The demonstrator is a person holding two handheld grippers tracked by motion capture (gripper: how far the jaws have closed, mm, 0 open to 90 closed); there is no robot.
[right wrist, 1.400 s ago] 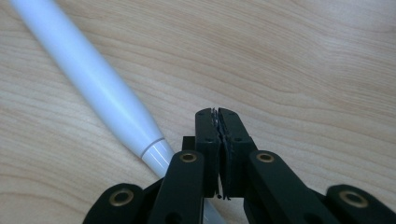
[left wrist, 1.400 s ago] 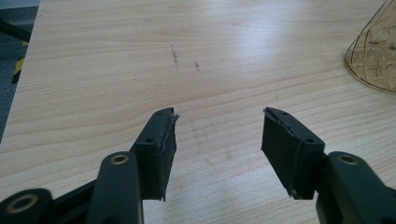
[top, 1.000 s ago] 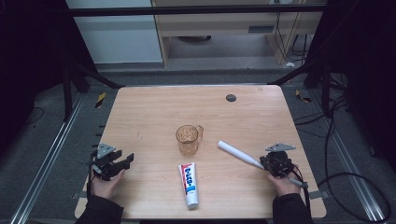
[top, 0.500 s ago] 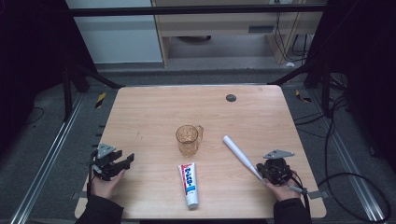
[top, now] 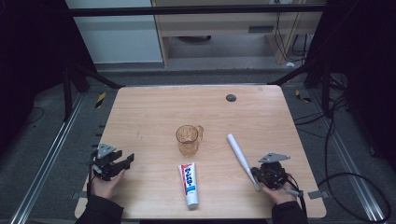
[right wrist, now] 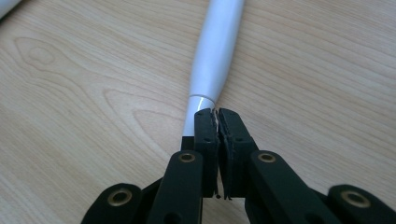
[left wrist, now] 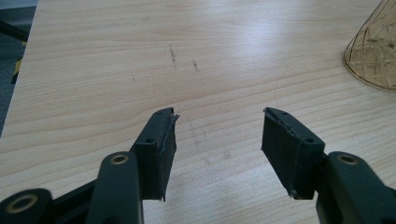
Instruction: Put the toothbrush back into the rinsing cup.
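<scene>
Since a second ago the right gripper (top: 259, 176) has dragged the white toothbrush (top: 239, 153) nearer the table's front edge, tip swung toward 11 o'clock. Jaws clench its thin end (right wrist: 194, 121): it could pivot and clip the cup (top: 187, 139). Left gripper (top: 122, 162) released, idle.

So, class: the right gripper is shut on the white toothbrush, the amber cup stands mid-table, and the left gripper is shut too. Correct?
Not quite. The left gripper is open, as the left gripper view shows. The right gripper is indeed shut on the white toothbrush, and the amber cup stands mid-table.
</scene>
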